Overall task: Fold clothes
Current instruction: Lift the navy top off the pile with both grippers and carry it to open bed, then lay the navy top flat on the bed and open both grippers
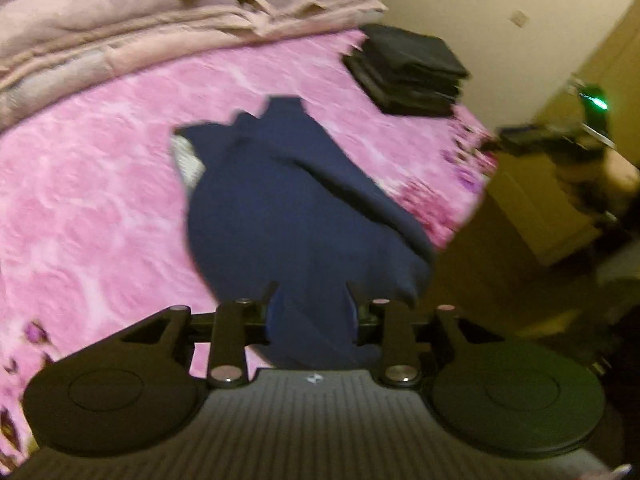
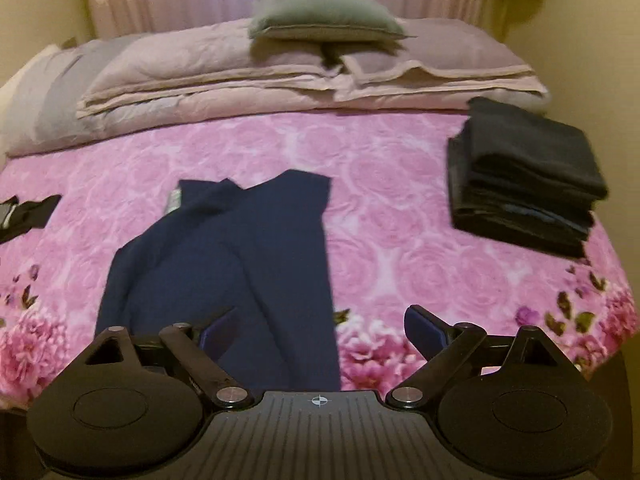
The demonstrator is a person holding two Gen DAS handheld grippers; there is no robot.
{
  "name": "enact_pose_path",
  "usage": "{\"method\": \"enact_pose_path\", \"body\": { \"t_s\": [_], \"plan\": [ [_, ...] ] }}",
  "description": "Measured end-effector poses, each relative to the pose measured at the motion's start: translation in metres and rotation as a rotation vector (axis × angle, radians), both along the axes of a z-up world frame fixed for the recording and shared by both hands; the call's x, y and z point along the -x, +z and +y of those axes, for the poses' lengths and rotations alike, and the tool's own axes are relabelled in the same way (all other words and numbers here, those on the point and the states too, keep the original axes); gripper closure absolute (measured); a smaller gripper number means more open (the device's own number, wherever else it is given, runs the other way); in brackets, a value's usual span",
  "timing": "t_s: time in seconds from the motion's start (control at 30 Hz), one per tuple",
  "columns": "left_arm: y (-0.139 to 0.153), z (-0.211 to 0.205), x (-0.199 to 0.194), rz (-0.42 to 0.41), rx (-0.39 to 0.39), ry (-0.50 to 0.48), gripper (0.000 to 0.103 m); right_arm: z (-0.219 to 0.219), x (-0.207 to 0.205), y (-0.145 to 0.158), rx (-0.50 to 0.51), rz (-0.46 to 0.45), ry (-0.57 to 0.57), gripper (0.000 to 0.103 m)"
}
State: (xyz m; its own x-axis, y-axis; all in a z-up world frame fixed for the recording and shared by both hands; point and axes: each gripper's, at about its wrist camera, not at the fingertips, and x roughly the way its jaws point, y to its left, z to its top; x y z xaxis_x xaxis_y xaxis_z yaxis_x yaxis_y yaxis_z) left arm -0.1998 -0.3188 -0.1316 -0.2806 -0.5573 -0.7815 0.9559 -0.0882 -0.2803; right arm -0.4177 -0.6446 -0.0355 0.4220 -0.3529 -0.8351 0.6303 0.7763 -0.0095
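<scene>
My left gripper (image 1: 312,296): jaws slightly parted, navy garment (image 2: 224,264) between them, grip uncertain; my right gripper (image 2: 320,324): jaws wide apart, empty; garment lies on pink bedspread (image 2: 400,200), near its front edge.

Both cameras look steeply down onto the bed (image 2: 400,184) from its foot end. The left view sits close above the bed's right corner; the right view faces the headboard end. Both share the navy garment (image 1: 288,208) and the black stack (image 2: 528,176).
</scene>
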Motion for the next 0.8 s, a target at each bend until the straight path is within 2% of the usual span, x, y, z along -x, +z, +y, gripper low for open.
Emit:
{"method": "enact_pose_path", "body": {
  "t_s": [0.07,0.1,0.17,0.27,0.37,0.6,0.67,0.8],
  "plan": [
    [0.006,-0.031,-0.015,-0.023,0.027,0.067,0.071,-0.009,-0.013,-0.004,-0.019,-0.009,0.034,0.011],
    [0.004,-0.048,-0.023,-0.021,0.038,0.106,0.065,-0.017,-0.021,-0.006,-0.034,-0.015,0.053,0.011],
    [-0.002,-0.085,-0.039,-0.010,0.056,0.196,0.063,-0.039,-0.038,-0.021,-0.057,-0.025,0.102,0.011],
    [-0.020,-0.142,-0.057,-0.012,0.034,0.314,0.063,-0.082,-0.067,-0.054,-0.094,-0.034,0.177,0.011],
    [-0.053,-0.199,-0.069,0.012,-0.014,0.407,0.063,-0.129,-0.104,-0.097,-0.145,-0.030,0.247,0.011],
    [-0.138,-0.317,-0.095,0.158,-0.153,0.497,0.063,-0.229,-0.193,-0.188,-0.186,0.036,0.375,0.011],
    [-0.161,-0.340,-0.099,0.202,-0.209,0.503,0.063,-0.250,-0.215,-0.213,-0.173,0.060,0.402,0.011],
    [-0.198,-0.375,-0.109,0.263,-0.273,0.467,0.063,-0.279,-0.247,-0.245,-0.141,0.060,0.447,0.012]
  ]
}}
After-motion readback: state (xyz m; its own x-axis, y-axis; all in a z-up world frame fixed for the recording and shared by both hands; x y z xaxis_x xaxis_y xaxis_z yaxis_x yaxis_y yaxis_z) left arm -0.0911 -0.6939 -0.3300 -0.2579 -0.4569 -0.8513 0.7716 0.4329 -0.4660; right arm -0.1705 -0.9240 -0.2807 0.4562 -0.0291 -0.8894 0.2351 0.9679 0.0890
